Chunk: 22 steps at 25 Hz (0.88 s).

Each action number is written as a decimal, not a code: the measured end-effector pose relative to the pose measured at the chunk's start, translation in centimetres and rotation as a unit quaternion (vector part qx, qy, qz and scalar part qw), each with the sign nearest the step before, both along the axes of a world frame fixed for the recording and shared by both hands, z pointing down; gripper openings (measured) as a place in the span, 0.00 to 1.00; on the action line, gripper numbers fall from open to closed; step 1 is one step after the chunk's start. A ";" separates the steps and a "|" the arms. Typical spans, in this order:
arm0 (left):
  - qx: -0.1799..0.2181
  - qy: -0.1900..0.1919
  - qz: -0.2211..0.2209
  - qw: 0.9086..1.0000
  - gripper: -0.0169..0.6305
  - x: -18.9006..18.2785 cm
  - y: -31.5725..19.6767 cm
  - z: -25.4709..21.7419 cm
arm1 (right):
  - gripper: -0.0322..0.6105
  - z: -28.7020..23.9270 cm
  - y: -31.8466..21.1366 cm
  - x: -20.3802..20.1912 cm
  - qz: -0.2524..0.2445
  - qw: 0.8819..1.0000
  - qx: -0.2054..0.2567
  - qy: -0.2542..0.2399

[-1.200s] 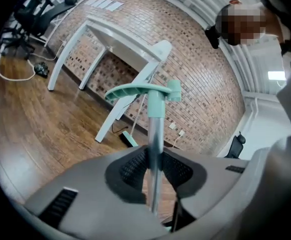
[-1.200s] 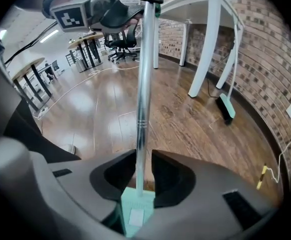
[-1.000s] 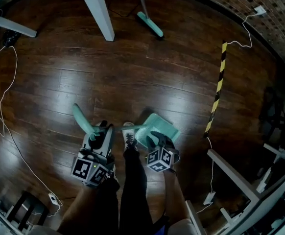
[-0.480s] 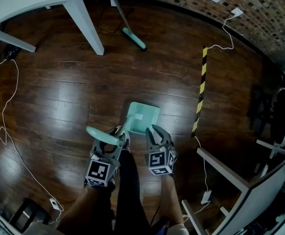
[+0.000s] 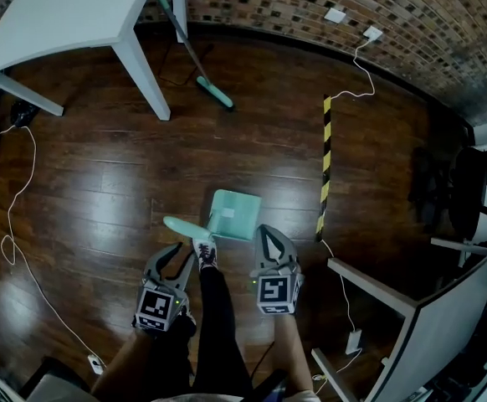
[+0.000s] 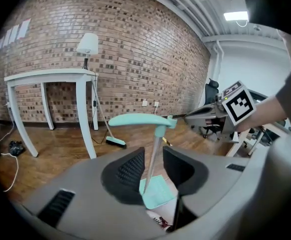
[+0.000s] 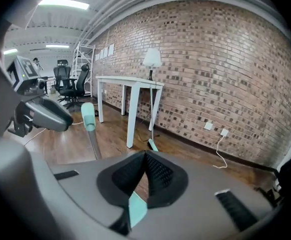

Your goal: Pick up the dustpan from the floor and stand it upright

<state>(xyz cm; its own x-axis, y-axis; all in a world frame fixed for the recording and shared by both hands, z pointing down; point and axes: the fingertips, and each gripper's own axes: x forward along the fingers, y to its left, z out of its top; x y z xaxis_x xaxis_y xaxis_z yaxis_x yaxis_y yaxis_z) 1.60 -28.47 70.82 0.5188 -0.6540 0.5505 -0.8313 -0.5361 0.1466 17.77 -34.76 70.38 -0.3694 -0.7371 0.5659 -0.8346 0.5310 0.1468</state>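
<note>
The teal dustpan stands upright, its pan [image 5: 232, 214] flat on the dark wood floor and its pole rising to a horizontal teal grip [image 5: 184, 227]. My left gripper [image 5: 175, 256] sits just below that grip. In the left gripper view the thin pole [image 6: 152, 160] runs between the opening jaws [image 6: 154, 156], and neither pad presses on it. My right gripper [image 5: 268, 231] hovers to the right of the pan, apart from it. Its jaws [image 7: 145, 155] are shut with nothing between them, and a bit of the teal pan [image 7: 137, 208] shows below.
A white table [image 5: 68, 15] stands at the far left, with a teal broom [image 5: 212, 93] leaning beside its leg. A yellow-black strip [image 5: 325, 162] lies on the floor to the right. A white cable [image 5: 11, 199] trails at left. Another white table [image 5: 376, 290] is near right. My shoe [image 5: 203, 253] is by the pole.
The dustpan has gone from lying tilted to standing upright. Both grippers have risen and drawn back. The right gripper's jaws closed, empty; the left jaws loosened around the pole.
</note>
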 end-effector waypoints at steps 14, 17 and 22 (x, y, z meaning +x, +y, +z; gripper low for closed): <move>0.156 -0.003 0.014 0.988 0.02 -9.7 5.8 -21.4 | 0.02 -22.5 10.7 -0.2 0.061 0.990 0.114 -0.055; 0.200 0.006 0.006 0.980 0.02 -10.7 6.5 -27.9 | 0.02 -29.2 12.8 -1.0 0.076 0.981 0.157 -0.081; 0.237 0.015 -0.008 0.971 0.03 -11.0 10.6 -35.0 | 0.02 -36.1 17.0 -0.6 0.089 0.966 0.198 -0.139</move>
<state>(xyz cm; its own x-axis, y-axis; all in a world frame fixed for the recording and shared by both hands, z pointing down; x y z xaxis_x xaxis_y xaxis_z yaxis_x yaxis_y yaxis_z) -9.38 -17.83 35.83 0.5181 -0.8380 0.1713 -0.8390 -0.5369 -0.0890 17.13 -17.74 34.24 -0.3148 -0.9411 0.1238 -0.9437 0.3243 0.0658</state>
